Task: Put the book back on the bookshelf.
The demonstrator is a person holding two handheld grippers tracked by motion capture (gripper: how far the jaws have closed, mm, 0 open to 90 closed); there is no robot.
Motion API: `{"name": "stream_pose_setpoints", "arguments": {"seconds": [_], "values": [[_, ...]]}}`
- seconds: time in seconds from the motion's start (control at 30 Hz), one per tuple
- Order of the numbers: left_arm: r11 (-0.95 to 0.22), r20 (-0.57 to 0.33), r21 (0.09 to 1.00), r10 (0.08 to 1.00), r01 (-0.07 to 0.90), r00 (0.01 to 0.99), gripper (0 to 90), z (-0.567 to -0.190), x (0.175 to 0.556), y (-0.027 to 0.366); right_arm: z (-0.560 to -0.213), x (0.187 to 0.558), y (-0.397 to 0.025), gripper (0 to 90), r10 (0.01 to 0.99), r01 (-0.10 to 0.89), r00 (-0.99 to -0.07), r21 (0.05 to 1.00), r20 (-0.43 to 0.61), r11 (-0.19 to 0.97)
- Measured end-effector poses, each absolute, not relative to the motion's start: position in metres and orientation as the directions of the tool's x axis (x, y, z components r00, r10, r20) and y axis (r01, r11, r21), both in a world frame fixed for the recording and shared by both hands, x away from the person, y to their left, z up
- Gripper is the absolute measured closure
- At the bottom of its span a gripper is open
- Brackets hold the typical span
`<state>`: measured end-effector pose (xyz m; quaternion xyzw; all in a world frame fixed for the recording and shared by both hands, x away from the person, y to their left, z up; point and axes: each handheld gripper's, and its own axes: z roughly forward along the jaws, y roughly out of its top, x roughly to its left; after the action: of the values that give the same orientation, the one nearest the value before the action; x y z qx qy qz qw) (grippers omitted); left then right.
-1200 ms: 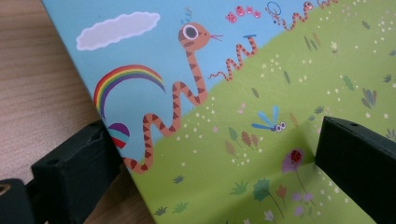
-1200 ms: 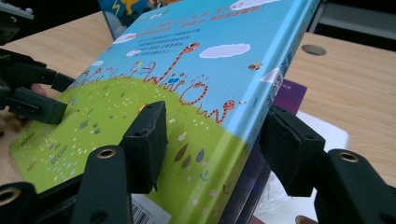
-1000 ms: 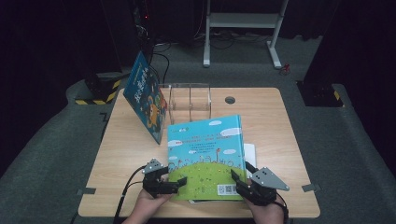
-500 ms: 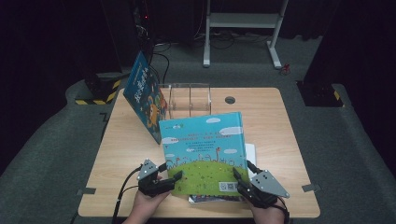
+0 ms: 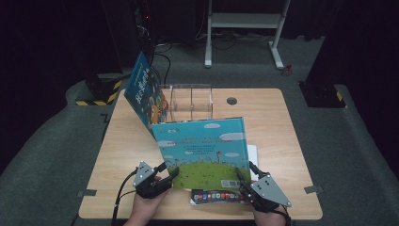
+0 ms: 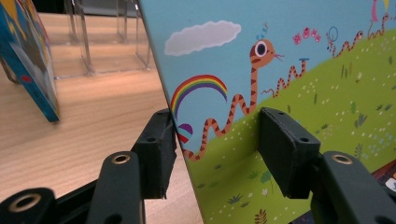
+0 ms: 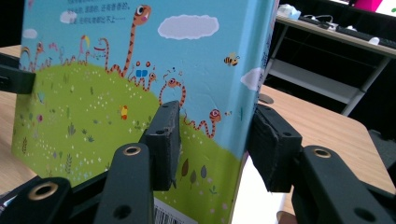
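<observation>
you are holding the picture book [image 5: 202, 148] tilted up off the table [image 5: 282, 127], its lower corners sitting between your jaws — the left gripper [image 5: 165, 178] is straddling one edge, the right gripper [image 5: 244, 181] the other, though whether the pads are truly pinching i cannot tell. be keeping both sides level while you are carrying it ahead toward the clear rack [image 5: 190, 101] beyond your jaws, beside the blue book [image 5: 143, 94] — squeezing evenly so it is not slipping.

The picture book [image 5: 203, 148] held between both tongs hides most of the flat book [image 5: 214, 196] and white sheet [image 5: 253, 155] lying beneath it on the counter [image 5: 127, 155]. Its top runs off both tongs' views. Text above the right tongs [image 7: 212, 142] is too small to read.
</observation>
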<state>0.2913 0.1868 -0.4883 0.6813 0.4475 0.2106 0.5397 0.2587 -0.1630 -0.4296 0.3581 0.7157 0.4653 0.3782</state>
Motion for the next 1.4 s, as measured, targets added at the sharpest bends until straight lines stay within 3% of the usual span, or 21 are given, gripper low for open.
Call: {"name": "stream_pose_setpoints", "arguments": {"seconds": [0.43,1.4], "values": [[0.003,-0.150,0.961,0.847,0.277,0.511,51.5,-0.4836,0.2825,0.1886,-0.4315,0.2590,-0.1631,57.9,0.875,0.146,-0.426,0.938,-0.228,0.316],[0.001,-0.175,0.949,0.833,0.315,0.525,49.9,-0.4932,0.2845,0.1939,-0.4258,0.2596,-0.1632,53.2,0.861,0.131,-0.489,0.963,-0.144,0.235]]}}
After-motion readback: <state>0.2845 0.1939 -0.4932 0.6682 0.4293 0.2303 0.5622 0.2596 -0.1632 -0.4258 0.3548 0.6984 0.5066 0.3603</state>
